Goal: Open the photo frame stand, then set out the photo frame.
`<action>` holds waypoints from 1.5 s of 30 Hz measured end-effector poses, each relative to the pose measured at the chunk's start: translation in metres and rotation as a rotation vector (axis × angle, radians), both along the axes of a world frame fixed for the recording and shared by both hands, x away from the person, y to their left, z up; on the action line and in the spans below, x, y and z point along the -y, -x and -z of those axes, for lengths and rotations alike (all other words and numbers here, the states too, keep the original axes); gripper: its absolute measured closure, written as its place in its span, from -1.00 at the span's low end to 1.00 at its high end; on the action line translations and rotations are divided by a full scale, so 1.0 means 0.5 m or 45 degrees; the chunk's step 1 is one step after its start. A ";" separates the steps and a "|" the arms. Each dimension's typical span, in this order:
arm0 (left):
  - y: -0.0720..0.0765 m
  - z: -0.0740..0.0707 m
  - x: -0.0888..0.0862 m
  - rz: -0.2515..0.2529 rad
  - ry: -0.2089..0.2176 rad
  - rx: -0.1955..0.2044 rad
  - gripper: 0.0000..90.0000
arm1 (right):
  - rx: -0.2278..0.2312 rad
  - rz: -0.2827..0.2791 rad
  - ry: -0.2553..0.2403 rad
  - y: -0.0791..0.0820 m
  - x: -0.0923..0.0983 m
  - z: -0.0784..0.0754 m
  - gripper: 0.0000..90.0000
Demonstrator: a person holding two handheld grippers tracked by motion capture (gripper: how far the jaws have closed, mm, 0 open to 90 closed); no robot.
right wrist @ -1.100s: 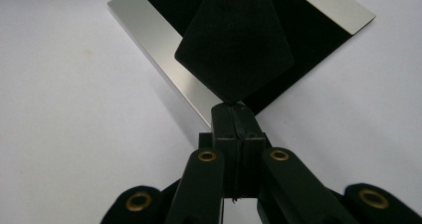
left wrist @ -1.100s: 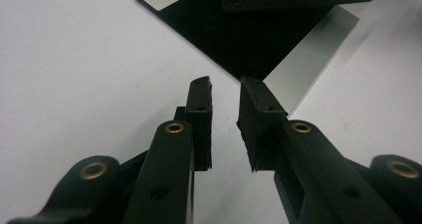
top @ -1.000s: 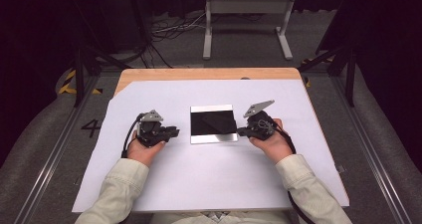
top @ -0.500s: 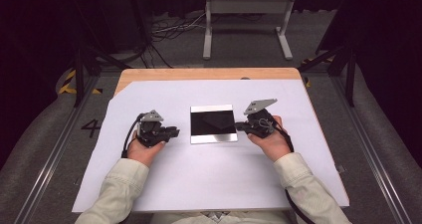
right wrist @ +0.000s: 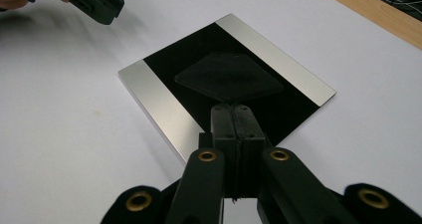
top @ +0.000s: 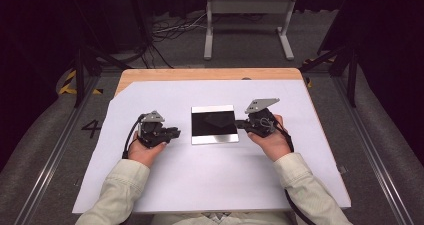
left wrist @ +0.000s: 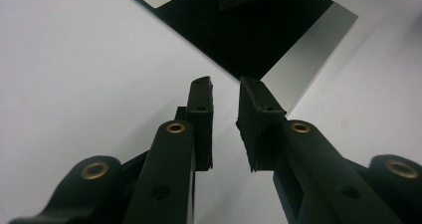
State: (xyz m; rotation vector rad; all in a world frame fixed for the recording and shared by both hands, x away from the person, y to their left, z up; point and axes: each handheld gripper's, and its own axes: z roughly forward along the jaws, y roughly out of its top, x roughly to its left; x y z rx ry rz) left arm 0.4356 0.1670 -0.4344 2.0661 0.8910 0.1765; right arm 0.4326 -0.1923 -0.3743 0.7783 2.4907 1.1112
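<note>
A square plate (top: 214, 124), glossy black with a silver strip along two opposite sides, lies flat in the middle of the white sheet (top: 210, 180). My left gripper (top: 175, 132) rests on the sheet just left of the plate, pointing at it. In the left gripper view its jaws (left wrist: 225, 87) stand a little apart with nothing between them, short of the plate's (left wrist: 259, 30) near corner. My right gripper (top: 239, 125) sits at the plate's right edge. Its jaws (right wrist: 233, 109) are pressed together, their tips over the plate's (right wrist: 229, 79) rim, gripping nothing.
The wooden tabletop (top: 210, 74) shows past the sheet's far edge. Beyond the table a grey metal stand (top: 247, 15) and cables (top: 170, 32) lie on the floor. The other gripper (right wrist: 107, 12) shows at the top left of the right gripper view.
The right gripper has shifted very slightly at the plate's right edge. The left gripper and the plate have kept still.
</note>
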 end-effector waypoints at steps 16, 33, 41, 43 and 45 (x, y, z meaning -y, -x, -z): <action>-0.001 -0.001 -0.003 -0.020 0.001 0.011 0.61 | -0.025 -0.001 -0.011 0.001 0.011 -0.003 0.96; -0.004 -0.003 -0.009 -0.048 0.008 0.017 0.52 | -0.014 0.078 -0.170 -0.001 0.041 -0.026 0.54; -0.004 -0.004 -0.010 -0.049 0.007 0.019 0.50 | -0.025 0.126 -0.239 -0.009 0.042 -0.023 0.23; -0.004 -0.004 -0.011 -0.049 0.007 0.022 0.50 | -0.029 0.142 -0.229 -0.012 0.042 -0.024 0.19; -0.004 -0.004 -0.011 -0.049 0.007 0.021 0.50 | -0.038 0.151 -0.239 -0.017 0.041 -0.025 0.15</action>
